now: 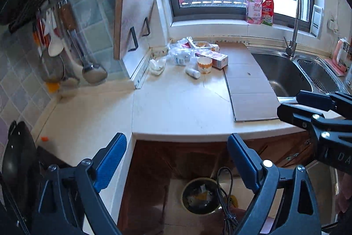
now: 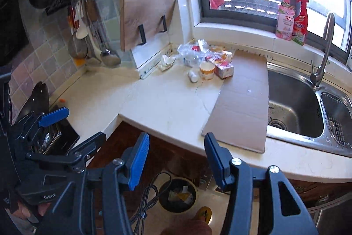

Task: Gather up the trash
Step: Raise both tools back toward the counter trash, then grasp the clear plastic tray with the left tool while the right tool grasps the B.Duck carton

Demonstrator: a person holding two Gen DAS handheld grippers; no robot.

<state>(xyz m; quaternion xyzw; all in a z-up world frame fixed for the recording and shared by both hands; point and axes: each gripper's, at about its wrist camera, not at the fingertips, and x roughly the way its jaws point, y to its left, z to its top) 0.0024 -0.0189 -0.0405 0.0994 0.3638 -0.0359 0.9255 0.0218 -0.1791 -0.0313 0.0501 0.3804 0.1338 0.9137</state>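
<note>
Can't read labels on spray bottles [image 1: 260, 3] at window sill. Trash pile [image 2: 202, 58] in counter corner overlaps itself; can't separate items behind paper cup [image 2: 207, 69]. Bin [image 1: 201, 195] contents dim, unidentifiable. Wok [image 1: 17, 164] cut by left edge.

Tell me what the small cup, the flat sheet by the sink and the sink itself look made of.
Small cup: likely paper, matte, printed orange band.
Flat sheet: looks like cardboard, dull brown, fold creases across it.
Sink: stainless steel by its look, brushed grey, reflecting light.

Beyond both grippers, the trash pile [image 1: 193, 56] sits at the counter's [image 1: 176, 107] back corner, sink [image 2: 294, 107] to its right, bin [image 1: 201, 196] on the floor below.
</note>
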